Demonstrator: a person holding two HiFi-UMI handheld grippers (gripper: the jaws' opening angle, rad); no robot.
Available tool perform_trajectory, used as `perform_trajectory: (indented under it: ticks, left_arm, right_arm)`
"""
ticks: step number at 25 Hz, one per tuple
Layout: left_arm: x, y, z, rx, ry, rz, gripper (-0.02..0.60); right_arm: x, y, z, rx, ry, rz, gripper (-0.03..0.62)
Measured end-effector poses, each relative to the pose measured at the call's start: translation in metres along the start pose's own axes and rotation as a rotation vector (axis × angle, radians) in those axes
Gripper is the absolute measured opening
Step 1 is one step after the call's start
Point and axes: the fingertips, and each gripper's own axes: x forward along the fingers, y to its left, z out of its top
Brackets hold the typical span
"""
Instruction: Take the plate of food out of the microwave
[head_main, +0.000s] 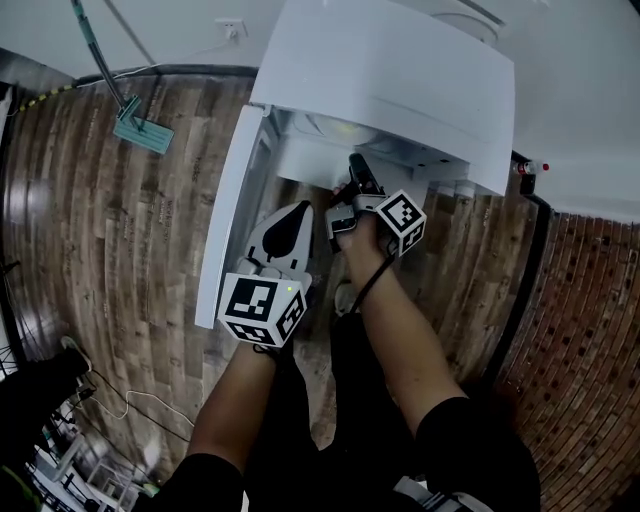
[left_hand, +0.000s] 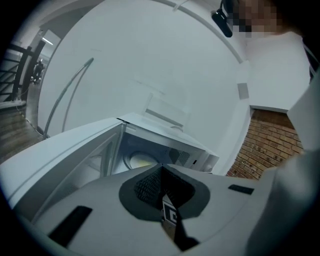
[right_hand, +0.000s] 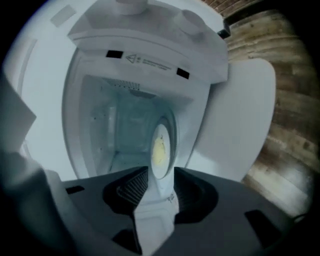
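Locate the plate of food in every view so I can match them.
Head view: not discernible beneath the microwave top.
Left gripper view: plate of food in the cavity, just below centre.
Right gripper view: centre, appearing stood on edge.
Shared landmark: the open microwave door.

Kitchen-like room: microwave (head_main: 400, 80), wooden floor (head_main: 120, 250)

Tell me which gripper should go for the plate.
Right. The right gripper is open at the microwave mouth, lined up on the plate of food; the left gripper is shut, farther back.
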Motion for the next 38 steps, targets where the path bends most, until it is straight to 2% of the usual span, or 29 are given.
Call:
perform_trajectory:
  ticks: [4, 9, 13, 15, 18, 23, 25, 26, 27, 32, 38]
  left_arm:
    - [0.000, 0.007, -0.006, 0.014, 0.027, -0.001, -0.009]
    - [0.001, 0.015, -0.004, 0.011, 0.035, -0.007, -0.009]
    - [0.003, 0.019, -0.003, -0.037, 0.037, -0.019, -0.009]
    - [0.004, 0.016, -0.004, -0.053, 0.035, -0.028, -0.009]
    - [0.004, 0.009, -0.009, -0.036, 0.051, -0.040, -0.009]
    - [0.006, 0.003, -0.017, -0.023, 0.069, -0.056, -0.009]
    - [0.007, -0.002, -0.021, -0.023, 0.074, -0.071, -0.009]
    - [0.007, -0.005, -0.023, -0.026, 0.078, -0.081, -0.009]
    - [0.007, -0.008, -0.026, -0.030, 0.082, -0.090, -0.009]
    - [0.004, -0.020, -0.038, -0.043, 0.097, -0.104, -0.009]
    - [-0.001, -0.020, -0.039, -0.039, 0.088, -0.098, -0.009]
  right_arm:
    - [0.023, -0.019, -0.001, 0.081, -0.019, -0.064, 0.156]
    - [0.044, -0.016, -0.004, 0.184, -0.020, -0.037, 0.156]
    - [0.056, -0.021, -0.008, 0.263, -0.014, -0.070, 0.156]
    - [0.060, -0.023, -0.007, 0.278, -0.013, -0.095, 0.147]
    - [0.060, -0.025, -0.008, 0.292, -0.017, -0.115, 0.129]
    - [0.057, -0.024, -0.008, 0.281, -0.003, -0.080, 0.109]
    - [0.055, -0.022, -0.010, 0.267, 0.013, -0.045, 0.086]
    - [0.054, -0.020, -0.011, 0.259, 0.019, -0.031, 0.046]
    - [0.052, -0.018, -0.011, 0.254, 0.023, -0.022, 0.037]
    - [0.044, -0.015, -0.009, 0.234, 0.036, 0.011, 0.029]
    - [0.027, -0.013, -0.014, 0.138, 0.114, 0.091, 0.025]
